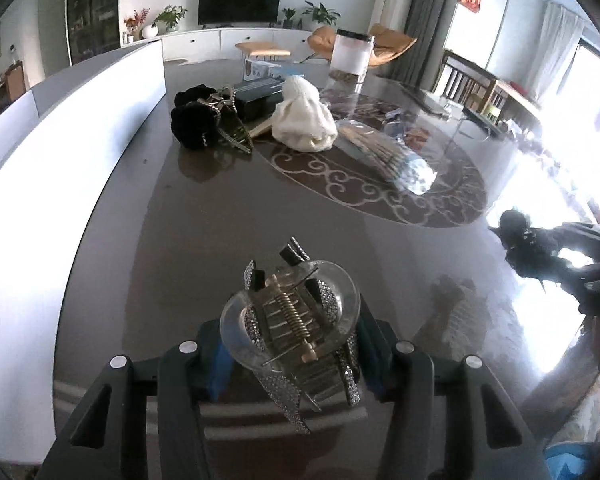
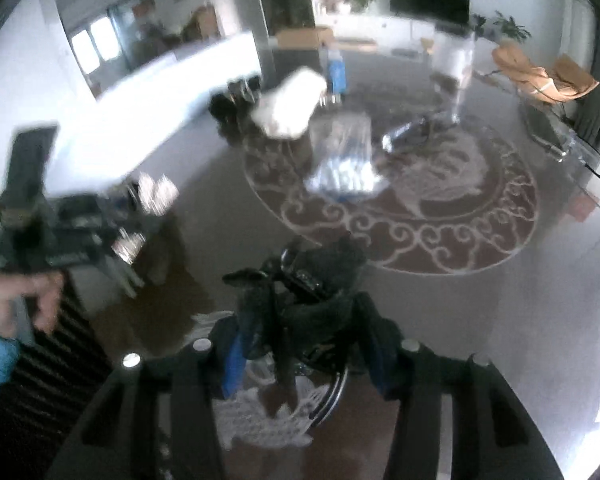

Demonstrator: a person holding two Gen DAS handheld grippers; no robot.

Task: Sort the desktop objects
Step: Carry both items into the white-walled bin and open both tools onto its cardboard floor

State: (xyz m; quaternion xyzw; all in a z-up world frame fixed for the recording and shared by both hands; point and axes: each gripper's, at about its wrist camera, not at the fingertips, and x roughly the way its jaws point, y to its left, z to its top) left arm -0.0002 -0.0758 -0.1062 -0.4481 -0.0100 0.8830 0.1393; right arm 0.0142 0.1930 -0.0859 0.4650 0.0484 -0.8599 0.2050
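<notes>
From the left wrist camera, the left gripper (image 1: 290,344) is clamped on a clear hair claw clip (image 1: 290,320) studded with rhinestones, its spring and teeth facing up, held above the glossy dark worktop (image 1: 180,220). Farther along the worktop lies a cluster of things: a black fluffy hair accessory (image 1: 192,118) with a dark green claw clip (image 1: 236,136) just beside it, a white knitted hat (image 1: 304,118) touching a black box (image 1: 258,98) behind it, and a clear plastic packet (image 1: 384,152) lying on the ornamental scroll pattern. A tall clear jar (image 1: 350,58) with a dark lid stands beyond them. At the right edge, the right gripper (image 1: 540,248) appears against the window glare, carrying something black.

The right wrist camera is blurred by motion. Its gripper (image 2: 300,320) is closed on a black hair clip (image 2: 308,280) with a fabric bow, lifted over the worktop (image 2: 500,320). To the left, the left gripper (image 2: 132,216) shows with the sparkling clip (image 2: 152,196) at its tip, and the person's hand (image 2: 20,300) behind it. The white hat (image 2: 288,104) and the packet (image 2: 342,160) sit farther off.
</notes>
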